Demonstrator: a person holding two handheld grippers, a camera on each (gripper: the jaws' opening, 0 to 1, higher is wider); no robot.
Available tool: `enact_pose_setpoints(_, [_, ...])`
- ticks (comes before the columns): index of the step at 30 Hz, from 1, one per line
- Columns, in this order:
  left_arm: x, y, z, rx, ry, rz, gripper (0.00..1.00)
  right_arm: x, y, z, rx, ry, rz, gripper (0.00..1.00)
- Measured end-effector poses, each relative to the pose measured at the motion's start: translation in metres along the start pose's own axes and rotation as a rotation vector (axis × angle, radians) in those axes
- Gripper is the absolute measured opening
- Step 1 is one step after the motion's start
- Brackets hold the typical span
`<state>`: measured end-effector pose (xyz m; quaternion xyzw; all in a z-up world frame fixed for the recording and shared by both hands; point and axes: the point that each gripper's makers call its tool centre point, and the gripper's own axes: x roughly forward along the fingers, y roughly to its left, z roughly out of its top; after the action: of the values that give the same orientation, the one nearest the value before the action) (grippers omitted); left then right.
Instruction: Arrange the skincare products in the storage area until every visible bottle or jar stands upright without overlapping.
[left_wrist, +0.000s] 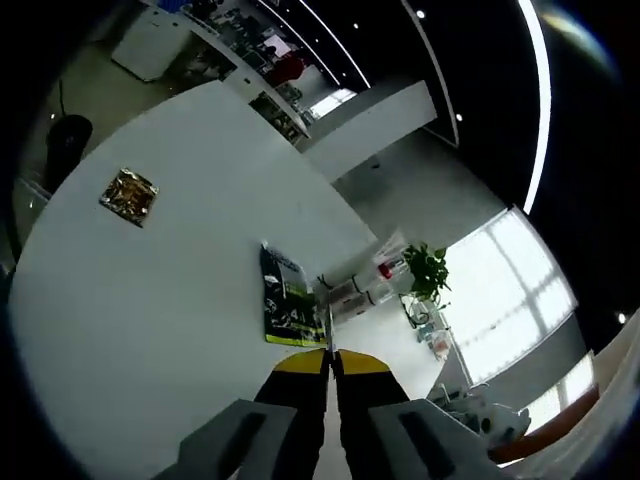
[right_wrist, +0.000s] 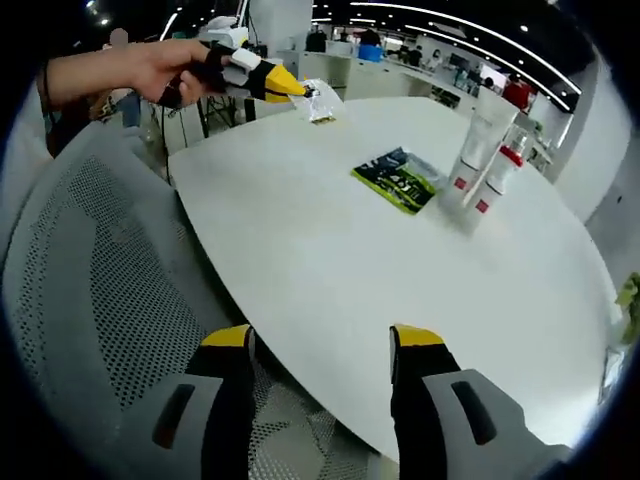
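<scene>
Across the white worktop (right_wrist: 330, 260), two white tubes (right_wrist: 478, 150) stand beside a green sachet (right_wrist: 397, 178) toward the far edge, while the right claw (right_wrist: 320, 345) gapes at the near edge and the left claw (right_wrist: 300, 90) pinches a clear packet (right_wrist: 322, 102).

2 white tubes (right_wrist: 478, 150) with red caps and red labels stand upright, touching side by side, on the far part of the white table (right_wrist: 330, 270). Beside them a green-and-black sachet (right_wrist: 399, 180) lies flat. A small clear packet (right_wrist: 318, 103) hangs clamped at the other gripper's yellow tips.
</scene>
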<state>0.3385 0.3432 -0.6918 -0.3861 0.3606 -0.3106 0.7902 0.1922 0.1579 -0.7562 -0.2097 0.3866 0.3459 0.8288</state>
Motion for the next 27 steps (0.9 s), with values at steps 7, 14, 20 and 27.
enact_pose_setpoints(7, [0.029,0.021,0.018,-0.02,0.006,0.001,0.01,-0.008,0.007,-0.002,0.002,0.018,0.007,0.52])
enact_pose_setpoints(14, [0.045,0.037,0.039,-0.114,-0.06,0.01,0.0,-0.001,-0.001,-0.005,-0.021,0.024,-0.008,0.49])
enact_pose_setpoints(20, [0.058,0.057,0.061,-0.228,-0.161,0.033,0.0,-0.001,-0.004,-0.004,-0.022,0.017,-0.019,0.49])
enact_pose_setpoints(27, [0.076,0.07,0.077,-0.315,-0.289,0.063,0.0,-0.001,-0.005,-0.005,-0.024,0.018,-0.028,0.52])
